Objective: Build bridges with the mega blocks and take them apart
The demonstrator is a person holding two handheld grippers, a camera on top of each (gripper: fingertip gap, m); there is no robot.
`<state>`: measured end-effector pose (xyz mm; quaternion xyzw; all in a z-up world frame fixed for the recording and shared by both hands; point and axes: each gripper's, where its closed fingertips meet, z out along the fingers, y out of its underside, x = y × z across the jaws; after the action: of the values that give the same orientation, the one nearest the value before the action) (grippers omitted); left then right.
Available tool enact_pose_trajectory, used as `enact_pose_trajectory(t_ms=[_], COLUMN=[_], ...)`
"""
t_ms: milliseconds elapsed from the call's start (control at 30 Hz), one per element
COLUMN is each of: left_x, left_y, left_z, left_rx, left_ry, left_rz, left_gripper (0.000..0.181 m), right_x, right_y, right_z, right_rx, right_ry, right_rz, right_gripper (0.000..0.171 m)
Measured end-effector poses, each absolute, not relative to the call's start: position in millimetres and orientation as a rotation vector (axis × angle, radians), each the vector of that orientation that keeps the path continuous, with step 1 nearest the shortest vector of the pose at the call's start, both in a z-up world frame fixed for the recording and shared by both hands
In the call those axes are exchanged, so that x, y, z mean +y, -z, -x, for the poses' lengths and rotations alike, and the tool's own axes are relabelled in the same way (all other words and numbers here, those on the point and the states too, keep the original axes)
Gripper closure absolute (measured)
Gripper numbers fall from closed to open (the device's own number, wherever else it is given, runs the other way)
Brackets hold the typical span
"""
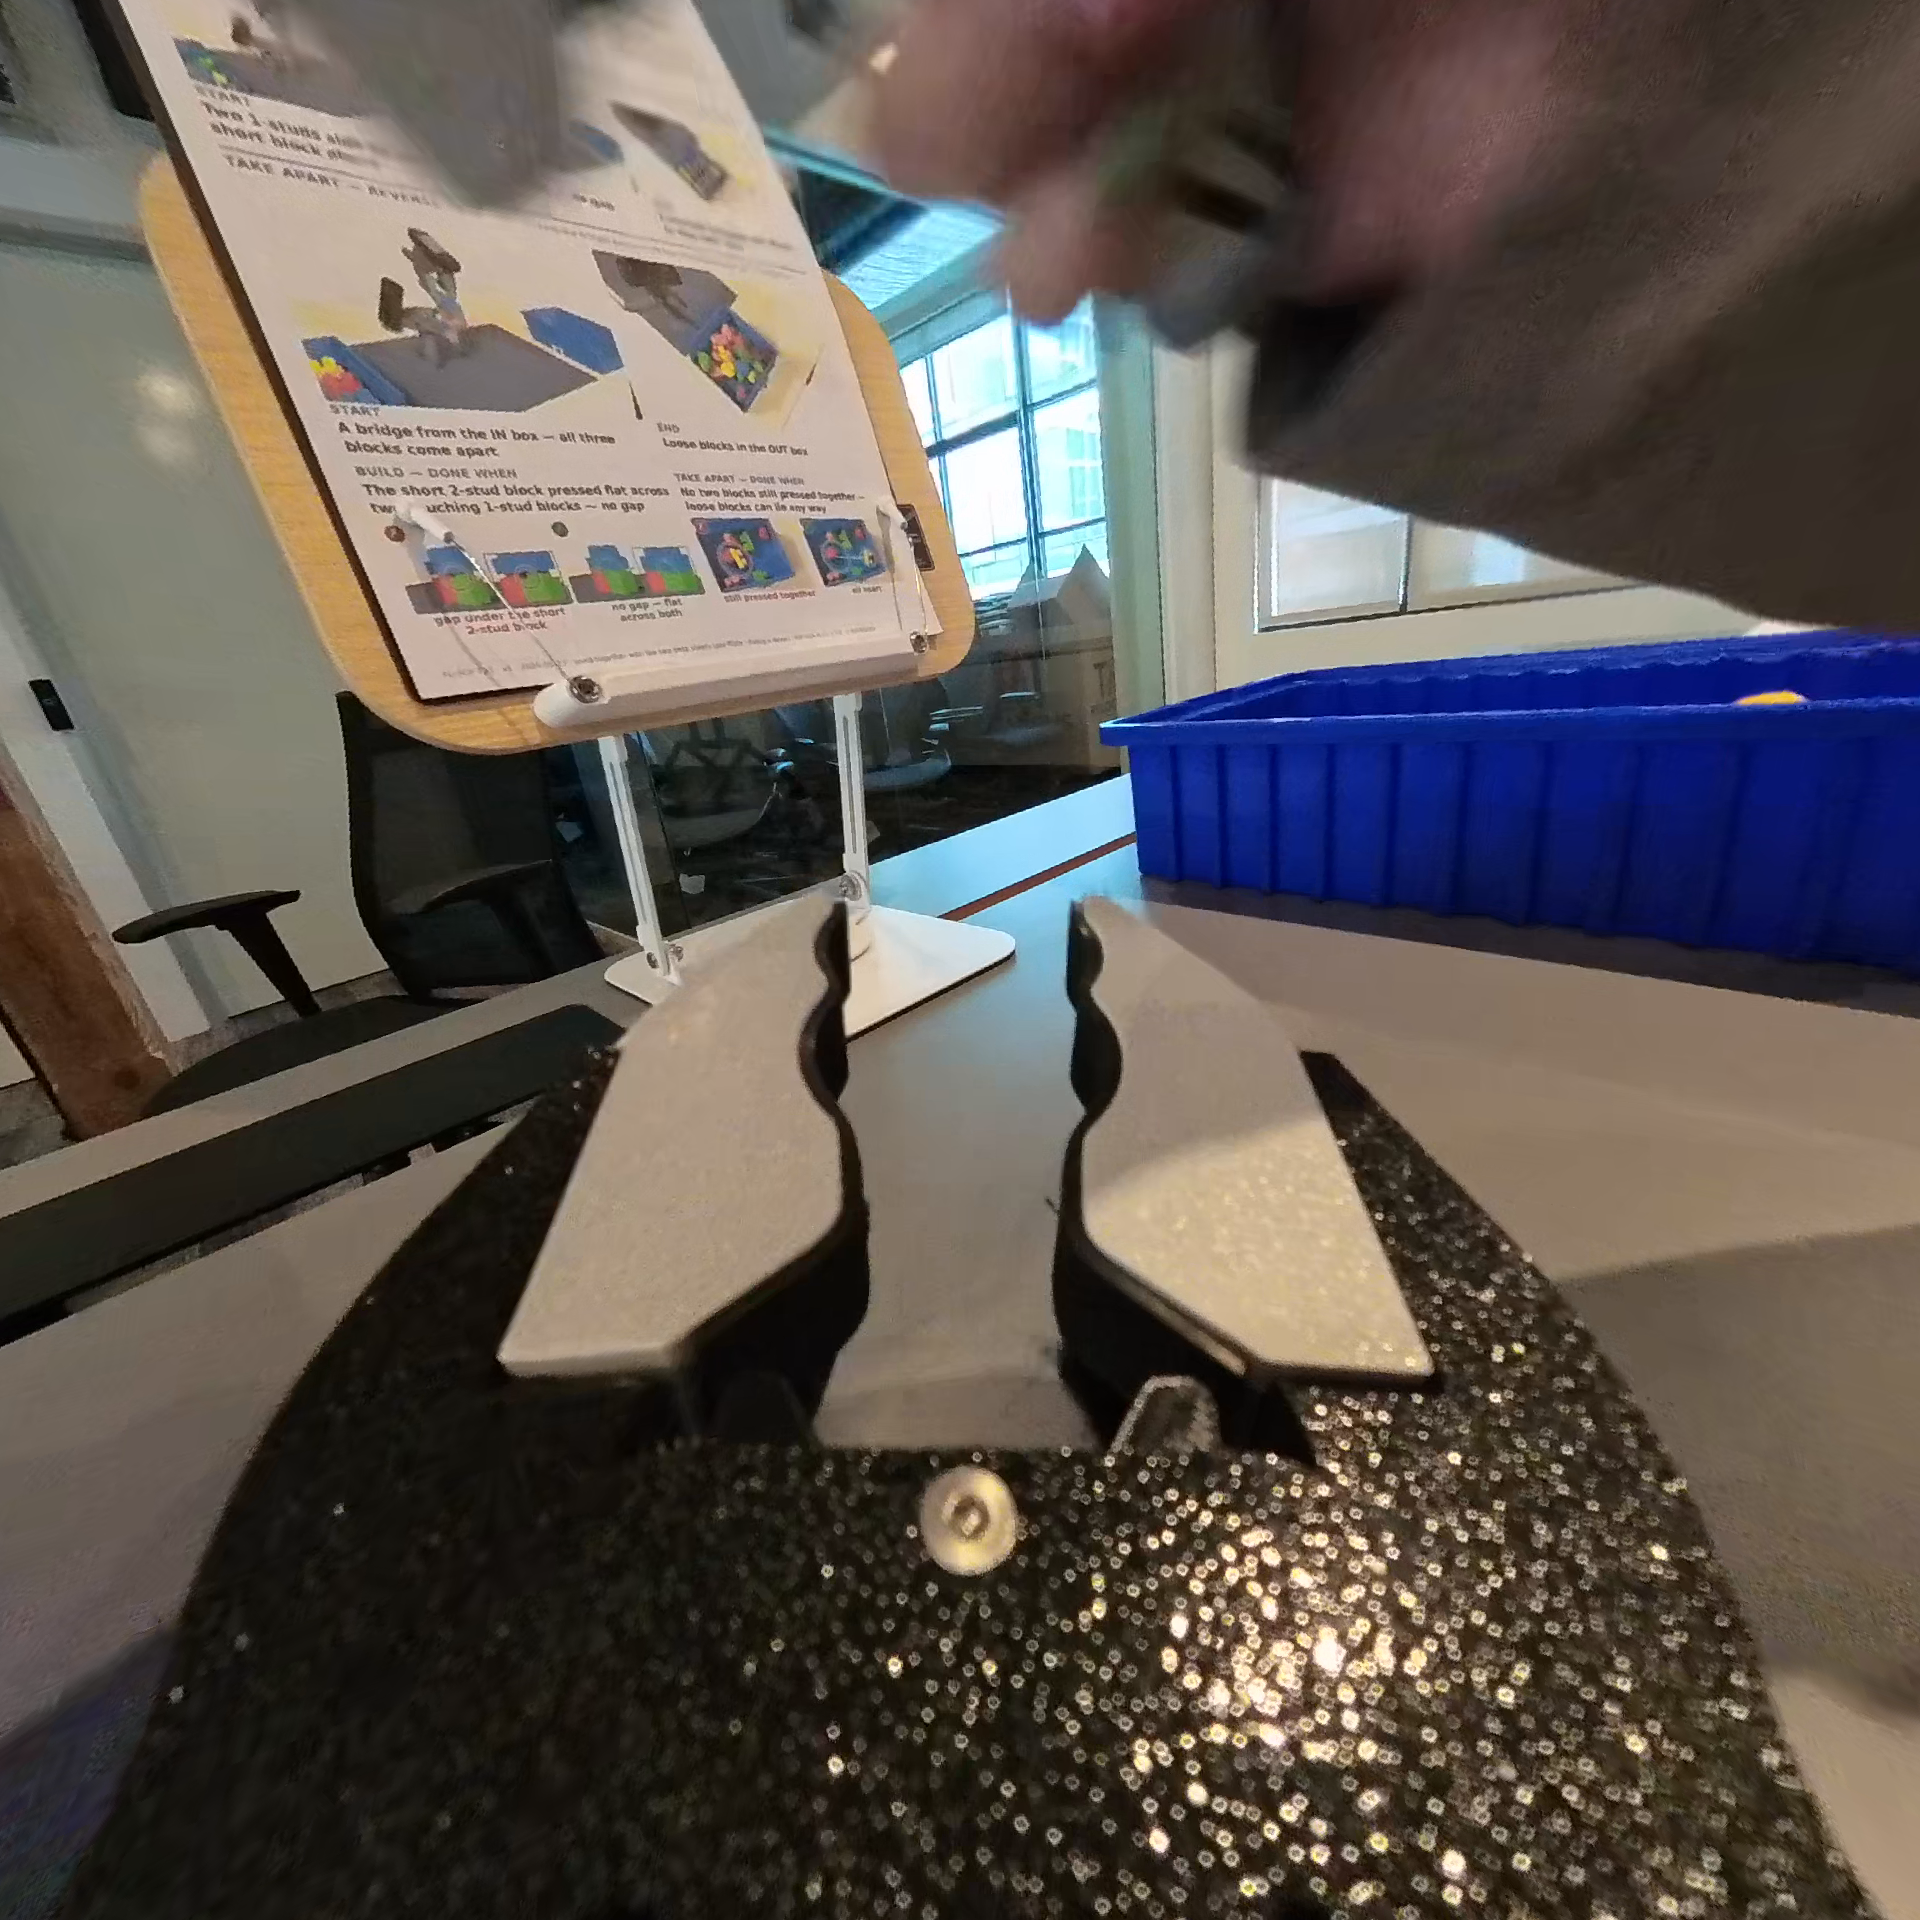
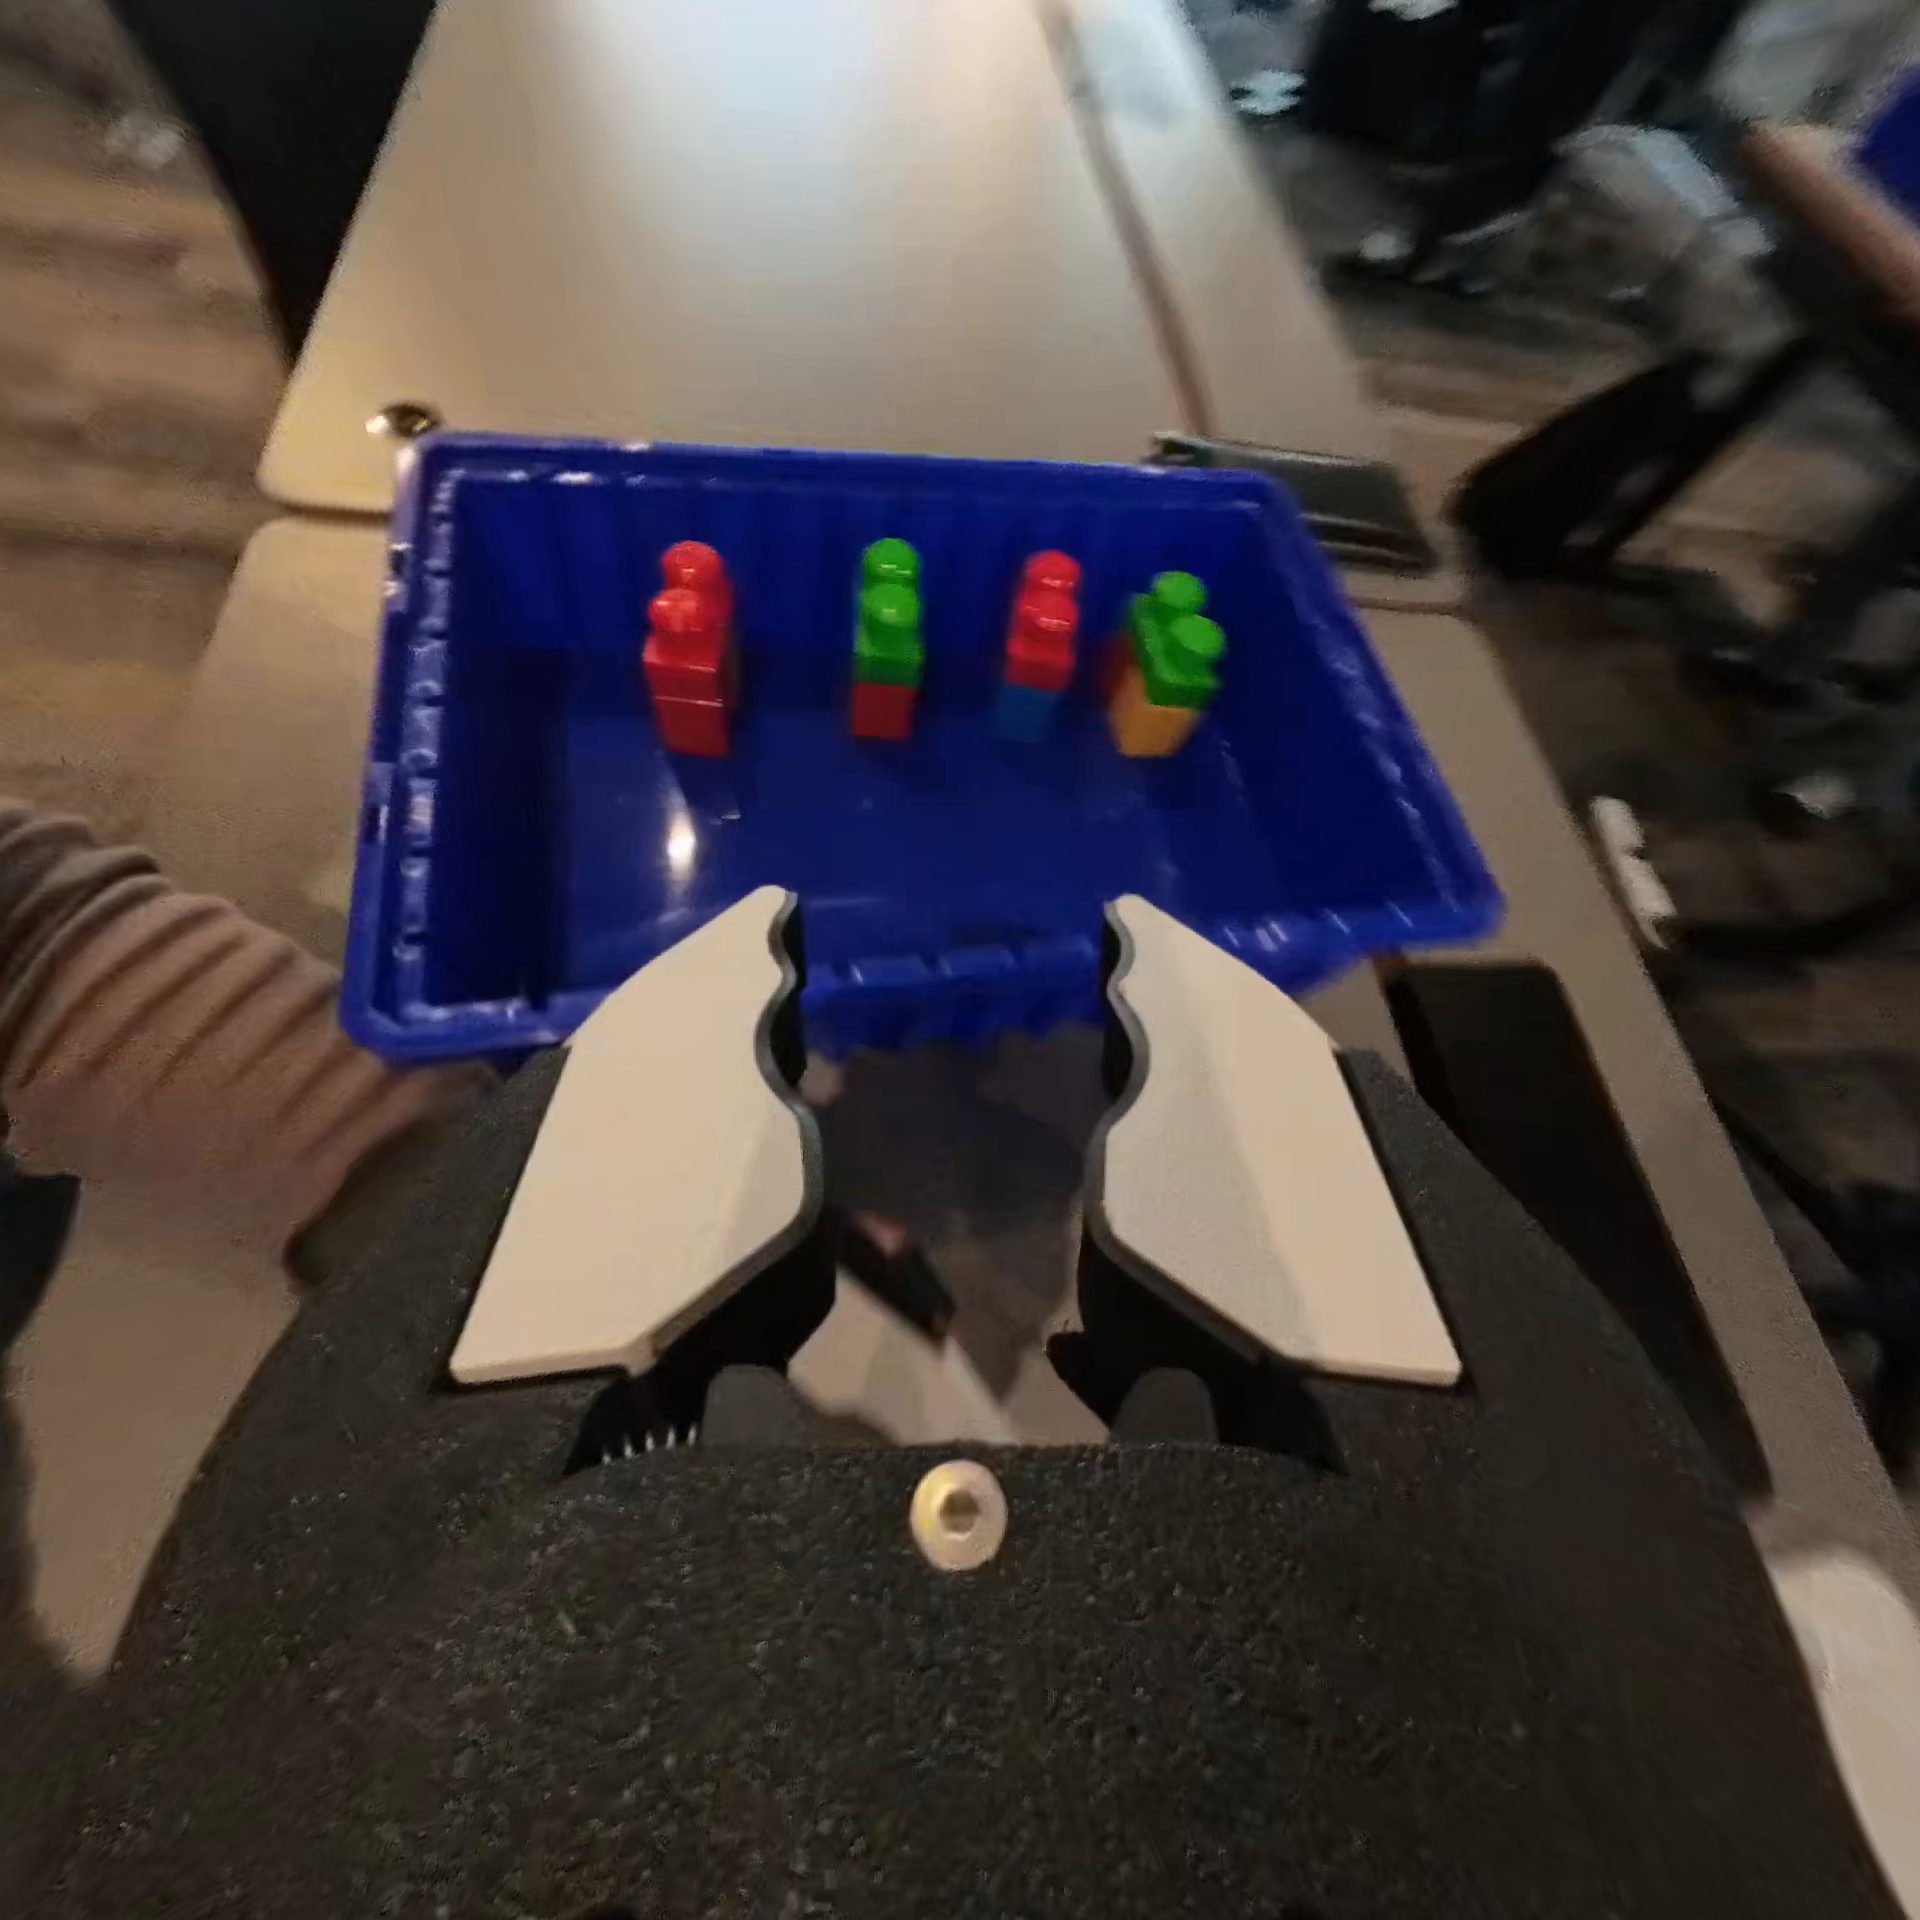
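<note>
In the right wrist view, a sleeve (image 2: pixel 156 997) enters at left. The bin (image 2: pixel 416 727) fills the centre, four bridges (image 2: pixel 691 649) standing in a row along its far wall. The right gripper (image 2: pixel 951 945), at lower centre, gapes empty. The left gripper (image 1: pixel 956 925) is likewise parted, holding nothing, above the table (image 1: pixel 1455 1091).

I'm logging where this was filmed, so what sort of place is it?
Probably an office or meeting room set up for a block task: long tables, office chairs, big windows, plus an instruction sheet on a stand and a blue bin of block bridges.
</note>
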<state>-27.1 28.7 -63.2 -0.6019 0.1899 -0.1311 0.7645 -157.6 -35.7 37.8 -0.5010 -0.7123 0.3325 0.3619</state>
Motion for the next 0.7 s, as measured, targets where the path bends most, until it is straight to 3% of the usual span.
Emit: enact_pose_trajectory(t_ms=[367,633,667,700], left_x=[29.1,27.2,26.8,25.7], left_y=[71.1,55.3,55.3,54.5], left_z=[24.1,49.5,48.4,46.8], left_rx=[0.419,0.257,0.258,0.26], left_ry=[0.323,0.395,0.402,0.413], left_rz=[1.336,1.235,1.235,1.231], left_gripper=[0.142,0.147,0.147,0.147], right_x=[-98.1,-106.7,-103.5,-99.1], right_y=[89.8,139.5,142.0,143.2], right_z=[348.9,382.9,383.6,385.6], right_rx=[-2.46,-2.542,-2.542,-2.521], right_ry=[-0.579,-0.432,-0.396,-0.361], right_rz=[1.441,1.555,1.541,1.528], right_gripper=[0.091,0.108,0.113,0.13])
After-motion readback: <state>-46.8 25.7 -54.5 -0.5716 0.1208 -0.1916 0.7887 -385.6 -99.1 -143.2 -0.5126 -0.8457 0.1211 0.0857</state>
